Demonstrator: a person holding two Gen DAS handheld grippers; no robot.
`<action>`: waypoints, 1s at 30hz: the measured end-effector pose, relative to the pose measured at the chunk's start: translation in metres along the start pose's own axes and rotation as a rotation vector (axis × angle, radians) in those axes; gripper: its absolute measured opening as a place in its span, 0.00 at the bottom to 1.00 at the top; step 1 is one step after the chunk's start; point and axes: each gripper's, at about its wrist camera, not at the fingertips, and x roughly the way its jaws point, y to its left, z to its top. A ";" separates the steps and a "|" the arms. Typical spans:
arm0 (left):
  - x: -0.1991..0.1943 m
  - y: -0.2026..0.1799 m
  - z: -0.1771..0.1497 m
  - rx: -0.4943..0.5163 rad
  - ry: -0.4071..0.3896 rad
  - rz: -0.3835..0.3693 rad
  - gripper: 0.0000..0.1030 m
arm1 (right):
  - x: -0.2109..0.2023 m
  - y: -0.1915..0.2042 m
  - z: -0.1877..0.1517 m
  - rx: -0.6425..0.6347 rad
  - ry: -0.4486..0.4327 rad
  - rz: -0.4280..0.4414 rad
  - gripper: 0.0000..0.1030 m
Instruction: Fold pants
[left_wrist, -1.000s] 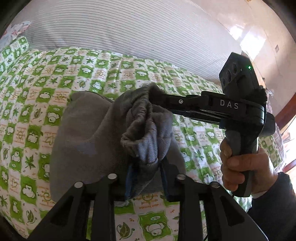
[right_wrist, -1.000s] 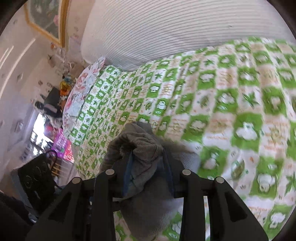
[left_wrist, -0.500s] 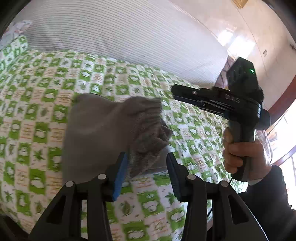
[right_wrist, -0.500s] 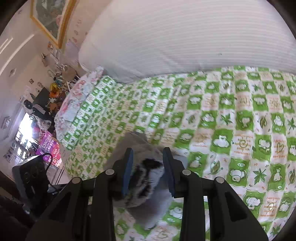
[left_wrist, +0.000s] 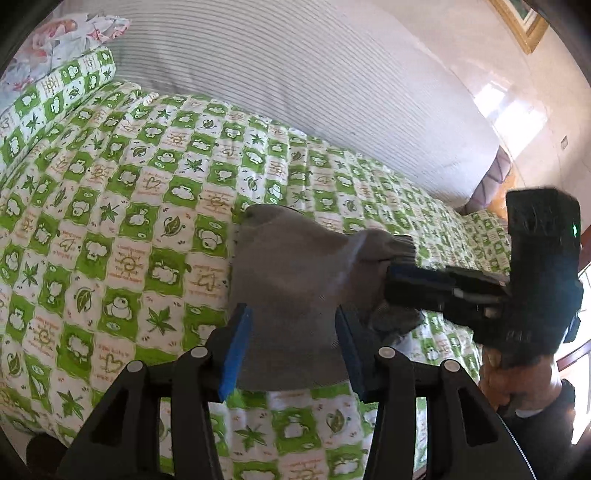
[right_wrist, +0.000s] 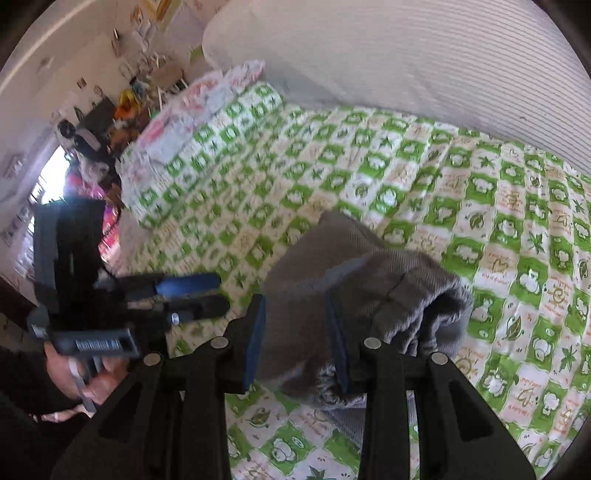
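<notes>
The grey pants (left_wrist: 291, 280) lie folded in a compact bundle on the green-and-white checked bedspread (left_wrist: 110, 229). In the right wrist view the pants (right_wrist: 354, 288) show a ribbed waistband bunched at the right. My left gripper (left_wrist: 291, 343) is open, its blue pads apart just above the near edge of the bundle, holding nothing. My right gripper (right_wrist: 295, 339) is open over the bundle's near side. In the left wrist view the right gripper (left_wrist: 402, 284) reaches in from the right, its tips at the waistband. The left gripper (right_wrist: 207, 291) shows at the left of the right wrist view, off the pants.
A large white striped pillow or bolster (left_wrist: 314, 88) runs along the far side of the bed. A floral pillow (right_wrist: 192, 110) lies at the head. Room clutter and a bright window (right_wrist: 48, 177) are beyond the bed's left edge.
Both grippers have opened and let go of the pants. The bundle has dropped onto the bedspread, and both grippers have pulled back from it.
</notes>
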 end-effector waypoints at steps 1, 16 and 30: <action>0.002 0.000 0.002 0.007 0.006 -0.004 0.46 | 0.002 -0.002 -0.003 0.000 0.011 -0.012 0.35; 0.092 -0.016 0.025 0.133 0.159 0.003 0.48 | -0.003 -0.051 -0.058 0.164 0.018 -0.090 0.32; 0.052 0.010 0.019 0.075 0.130 -0.009 0.50 | -0.044 -0.043 -0.046 0.196 -0.110 -0.097 0.36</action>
